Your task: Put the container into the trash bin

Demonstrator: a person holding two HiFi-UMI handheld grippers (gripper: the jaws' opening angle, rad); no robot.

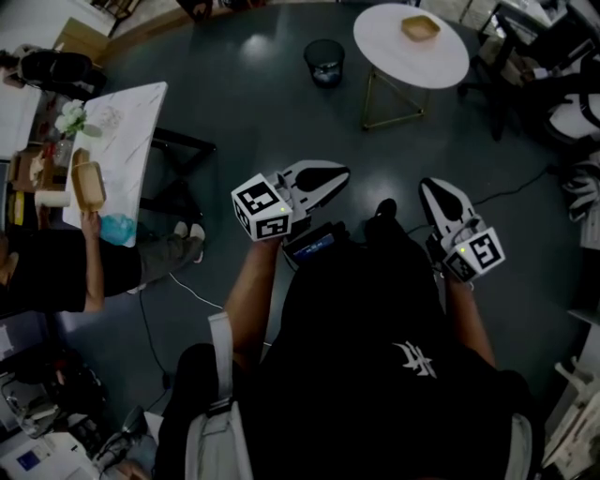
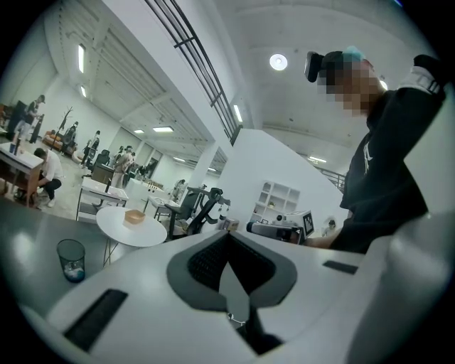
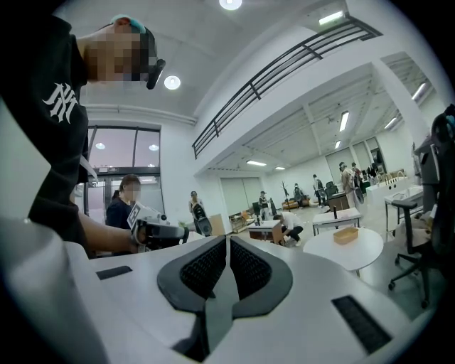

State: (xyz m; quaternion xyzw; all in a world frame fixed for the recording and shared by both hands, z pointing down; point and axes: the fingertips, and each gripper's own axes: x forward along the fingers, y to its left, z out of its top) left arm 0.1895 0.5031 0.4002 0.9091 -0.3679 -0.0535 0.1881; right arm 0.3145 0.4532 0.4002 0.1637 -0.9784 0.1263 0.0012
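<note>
The container [image 1: 420, 28], a shallow tan tray, lies on a round white table [image 1: 441, 58] far ahead. A dark mesh trash bin [image 1: 324, 62] stands on the floor left of that table. My left gripper [image 1: 343, 173] and right gripper [image 1: 427, 186] are held level in front of my body, well short of both, jaws shut with nothing between them. The left gripper view has its closed jaws [image 2: 227, 238] in front, with the bin [image 2: 71, 259], the table [image 2: 121, 231] and the container [image 2: 134, 215] at the left. In the right gripper view the container [image 3: 346, 234] sits on the table [image 3: 355, 256], right of the shut gripper [image 3: 227, 242].
A marble-topped table [image 1: 122, 122] with a wooden tray [image 1: 89, 185] stands at the left, a person seated beside it. Office chairs and desks crowd the right edge [image 1: 562, 103]. A cable [image 1: 511, 192] runs across the dark floor on the right.
</note>
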